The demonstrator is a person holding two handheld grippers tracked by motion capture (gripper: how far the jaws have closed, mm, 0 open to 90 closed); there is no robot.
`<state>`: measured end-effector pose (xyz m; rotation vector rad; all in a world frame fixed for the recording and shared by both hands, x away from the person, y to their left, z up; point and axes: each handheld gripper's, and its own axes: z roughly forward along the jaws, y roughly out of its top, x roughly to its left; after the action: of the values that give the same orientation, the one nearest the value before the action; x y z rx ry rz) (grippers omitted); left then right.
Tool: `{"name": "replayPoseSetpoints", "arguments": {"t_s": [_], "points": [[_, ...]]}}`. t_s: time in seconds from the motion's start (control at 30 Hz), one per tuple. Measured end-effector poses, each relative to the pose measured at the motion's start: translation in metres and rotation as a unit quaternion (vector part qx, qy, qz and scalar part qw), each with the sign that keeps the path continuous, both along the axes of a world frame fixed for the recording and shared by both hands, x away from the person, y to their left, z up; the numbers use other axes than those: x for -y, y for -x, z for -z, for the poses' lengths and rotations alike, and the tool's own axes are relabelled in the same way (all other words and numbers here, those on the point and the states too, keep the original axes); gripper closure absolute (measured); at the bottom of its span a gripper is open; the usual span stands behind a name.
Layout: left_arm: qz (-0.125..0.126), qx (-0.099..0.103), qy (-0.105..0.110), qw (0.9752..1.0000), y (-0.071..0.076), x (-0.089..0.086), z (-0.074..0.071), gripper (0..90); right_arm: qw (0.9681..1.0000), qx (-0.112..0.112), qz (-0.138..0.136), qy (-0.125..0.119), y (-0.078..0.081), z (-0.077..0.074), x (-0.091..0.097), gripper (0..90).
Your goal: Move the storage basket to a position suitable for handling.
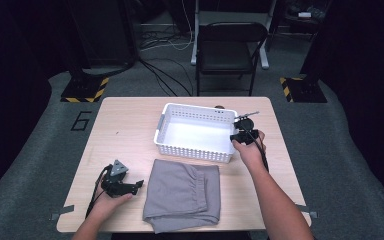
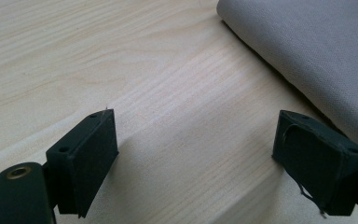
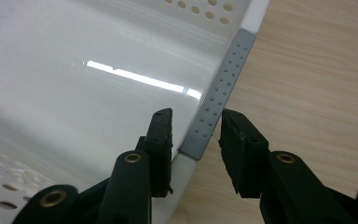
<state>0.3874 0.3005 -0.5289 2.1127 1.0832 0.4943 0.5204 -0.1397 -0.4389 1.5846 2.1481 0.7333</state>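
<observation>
My right gripper [image 3: 196, 133] straddles the basket's [image 1: 196, 150] right rim at the grey grip strip [image 3: 219, 93], one jaw inside, one outside, not quite closed on it. The white basket sits at twelve o'clock of the folded grey cloth [image 1: 182, 192] on the counter [image 1: 125, 130]. My left gripper [image 1: 130, 186] rests at nine o'clock of the cloth, jaws wide apart over bare wood, holding nothing.

The surface [image 1: 125, 135] in front of me is pale wood with a clear grain. A white perforated basket [image 1: 196, 133] sits on it toward the far right, and a folded grey cloth [image 1: 182, 194] lies on it just in front of the basket, near my edge.
</observation>
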Motion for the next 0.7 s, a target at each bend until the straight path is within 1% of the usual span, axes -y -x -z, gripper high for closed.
{"name": "replayPoseSetpoints", "arguments": {"t_s": [0.03,0.1,0.13,0.17,0.2,0.23,0.3,0.37,0.4,0.7], "points": [[-0.001,0.002,0.0,1.0,0.0,0.0,0.0,13.5,1.0,0.0,-0.006,0.0,-0.003,0.0,-0.004,65.6],[0.0,0.0,0.001,1.0,0.0,0.0,0.0,13.5,1.0,-0.003,-0.006,-0.002,-0.004,0.0,-0.007,65.8],[0.0,0.0,0.001,1.0,0.0,0.0,0.0,13.5,0.9999,0.001,-0.013,0.0,-0.006,0.0,-0.01,66.1],[0.001,-0.001,0.001,1.0,0.0,0.0,0.0,13.5,0.9999,-0.005,-0.011,-0.002,-0.006,0.0,-0.012,66.5],[0.001,-0.001,0.0,1.0,0.0,0.0,0.0,13.5,0.9998,-0.002,-0.02,0.001,-0.008,0.0,-0.013,66.9],[0.001,-0.001,0.001,1.0,0.0,0.0,0.0,13.5,0.9998,0.003,-0.02,-0.001,-0.009,0.001,-0.016,67.2],[-0.001,-0.002,0.003,1.0,0.0,0.0,0.0,13.5,0.9996,-0.002,-0.028,0.001,-0.011,0.002,-0.022,68.5],[-0.001,-0.002,0.002,1.0,0.0,0.0,0.0,13.5,0.9995,0.002,-0.031,-0.001,-0.012,0.002,-0.023,68.6],[-0.001,-0.002,0.003,1.0,0.0,0.0,0.0,13.5,0.9996,-0.001,-0.029,0.0,-0.012,0.002,-0.024,68.6],[0.0,0.0,0.001,1.0,0.0,0.0,0.0,13.5,0.9994,0.0,-0.033,0.011,-0.009,0.004,-0.029,68.3]]}}
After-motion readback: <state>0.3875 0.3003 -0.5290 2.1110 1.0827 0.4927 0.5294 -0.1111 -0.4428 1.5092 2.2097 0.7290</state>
